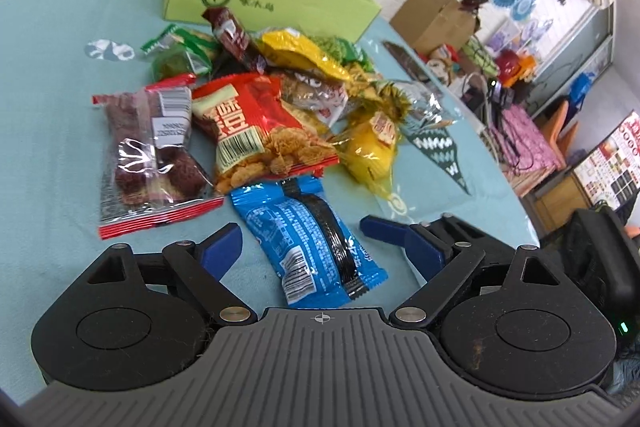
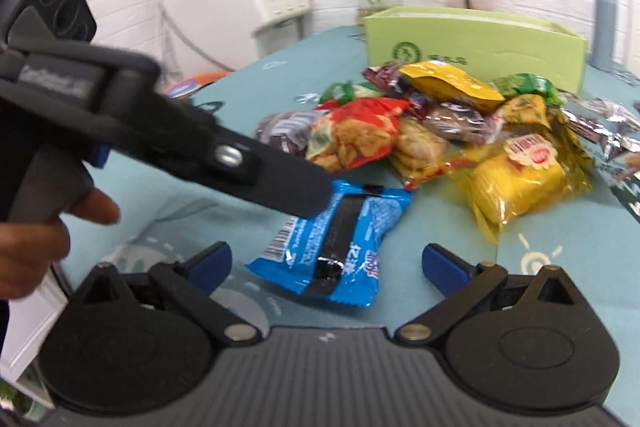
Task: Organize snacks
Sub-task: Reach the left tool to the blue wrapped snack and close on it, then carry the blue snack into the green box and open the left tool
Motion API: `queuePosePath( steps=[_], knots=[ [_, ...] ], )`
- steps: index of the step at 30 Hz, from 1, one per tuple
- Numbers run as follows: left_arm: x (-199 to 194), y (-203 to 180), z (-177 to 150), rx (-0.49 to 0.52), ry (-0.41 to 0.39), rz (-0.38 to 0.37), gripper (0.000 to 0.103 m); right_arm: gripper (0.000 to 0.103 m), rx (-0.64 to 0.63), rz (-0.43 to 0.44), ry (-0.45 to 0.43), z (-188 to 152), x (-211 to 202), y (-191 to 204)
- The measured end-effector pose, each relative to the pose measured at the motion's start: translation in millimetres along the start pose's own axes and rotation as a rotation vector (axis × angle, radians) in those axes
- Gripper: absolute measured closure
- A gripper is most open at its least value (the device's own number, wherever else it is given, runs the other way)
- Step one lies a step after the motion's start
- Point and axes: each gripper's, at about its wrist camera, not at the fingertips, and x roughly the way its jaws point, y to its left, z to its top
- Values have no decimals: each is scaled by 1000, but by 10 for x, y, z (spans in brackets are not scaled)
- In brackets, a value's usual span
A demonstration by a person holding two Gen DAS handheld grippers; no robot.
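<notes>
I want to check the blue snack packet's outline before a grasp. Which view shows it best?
The left wrist view: the blue packet lies whole and unobstructed on the tablecloth. In the right wrist view the left gripper's black body crosses its far end, hiding one corner.

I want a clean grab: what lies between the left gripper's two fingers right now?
The blue snack packet lies on the tablecloth between the open fingers of the left gripper, untouched by either. The left wrist view shows it.
</notes>
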Motion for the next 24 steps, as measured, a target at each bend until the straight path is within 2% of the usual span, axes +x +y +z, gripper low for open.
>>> queuePosePath(
  steps=[3, 4, 5, 6, 7, 8, 10, 12, 14, 16, 17, 18, 19, 20, 21, 24],
  knots=[
    [99, 27, -3, -27, 16, -8, 27, 3, -5, -27, -17, 3, -3, 37],
    [115, 50, -6, -39, 17, -11, 27, 8, -10, -31, -18, 14, 14, 42],
    [115, 68, -13, -51, 14, -15, 27, 22, -11, -44, -19, 11, -1, 30],
    [107, 88, -20, -62, 9, -18, 27, 60, -1, -40, -14, 8, 2, 16],
    [89, 106, -28, -73, 3, -21, 27, 52, 13, -33, -5, 28, 47, 8],
    [67, 120, -36, -80, -4, -25, 27, 51, 16, -36, 0, 23, 50, -4],
    [45, 135, -50, -86, -13, -30, 27, 20, -2, -51, 3, 22, 77, 9],
    [51, 121, -44, -84, -8, -28, 27, 14, -15, -65, -9, 19, 78, 40],
    [82, 86, -32, -77, 3, -34, 31, 19, -15, -52, -6, 26, 101, 54],
    [134, 47, -19, -64, 14, -50, 37, 32, -15, -42, 7, 14, 123, 62],
    [167, 38, -21, -59, 21, -54, 46, 34, -28, -51, -1, -1, 113, 77],
    [201, 37, -28, -60, 32, -44, 54, 44, -44, -62, -9, -9, 119, 84],
    [217, 28, -44, -51, 27, -11, 82, 46, -46, -80, -12, -15, 105, 77],
    [214, 19, -57, -47, 29, 0, 90, 47, -42, -87, -16, -14, 73, 53],
    [196, 15, -55, -62, 33, -21, 91, 50, -28, -74, -17, -2, 26, 6],
    [122, -92, 17, -52, 16, -82, 94, 51, -7, -56, -47, 85, -192, -122]
  ],
)
